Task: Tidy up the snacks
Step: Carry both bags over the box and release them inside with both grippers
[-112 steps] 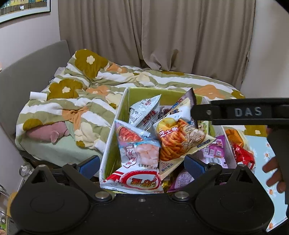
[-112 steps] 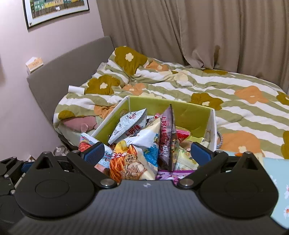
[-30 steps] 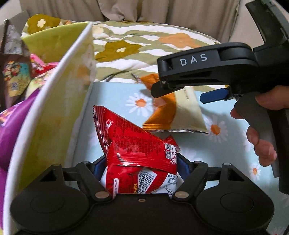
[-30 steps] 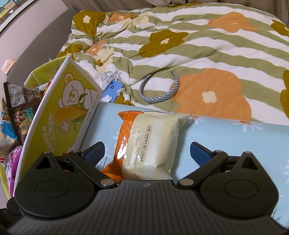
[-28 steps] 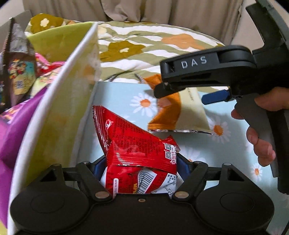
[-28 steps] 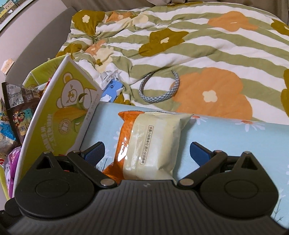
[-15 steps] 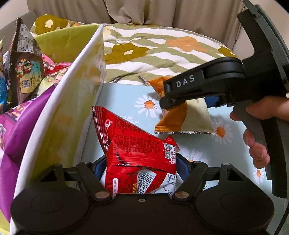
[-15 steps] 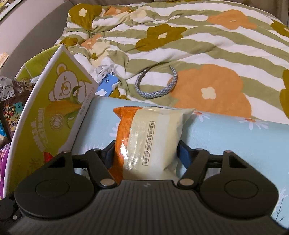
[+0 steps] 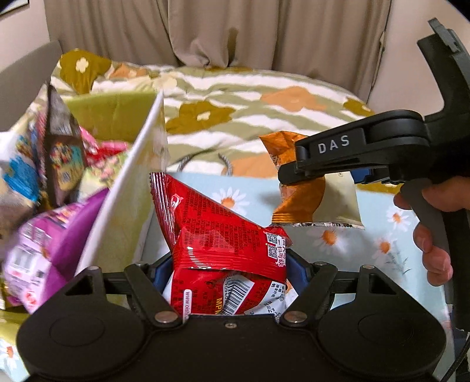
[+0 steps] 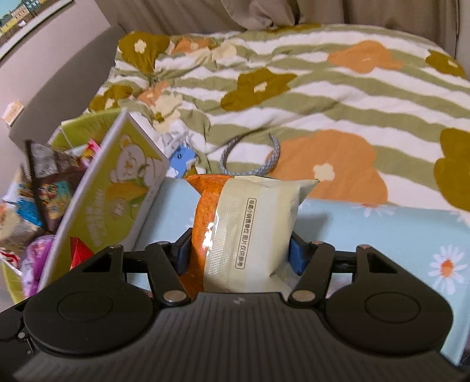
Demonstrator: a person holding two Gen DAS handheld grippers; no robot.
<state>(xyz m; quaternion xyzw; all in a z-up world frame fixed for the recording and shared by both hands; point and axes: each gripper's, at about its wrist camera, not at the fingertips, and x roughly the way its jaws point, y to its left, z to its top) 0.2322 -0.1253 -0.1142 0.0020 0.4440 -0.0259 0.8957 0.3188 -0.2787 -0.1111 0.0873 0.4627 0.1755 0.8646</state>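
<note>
A pale blue daisy-print surface (image 10: 382,223) lay in front of a bed covered by a green-striped floral quilt (image 10: 323,88), with beige curtains (image 9: 235,32) behind and a framed picture (image 10: 26,13) on the left wall. A yellow-green snack box (image 10: 117,188), crammed with blurred packets, stood at the surface's left edge. The left hand-held gripper (image 9: 229,273) was clamped on a red snack packet (image 9: 217,229) beside the box wall. The right hand-held gripper (image 10: 239,255) squeezed an orange-and-cream snack packet (image 10: 249,220) held above the surface. A grey braided headband (image 10: 252,164) rested on the quilt, partly hidden behind that packet. The packets' print was too small to read.
</note>
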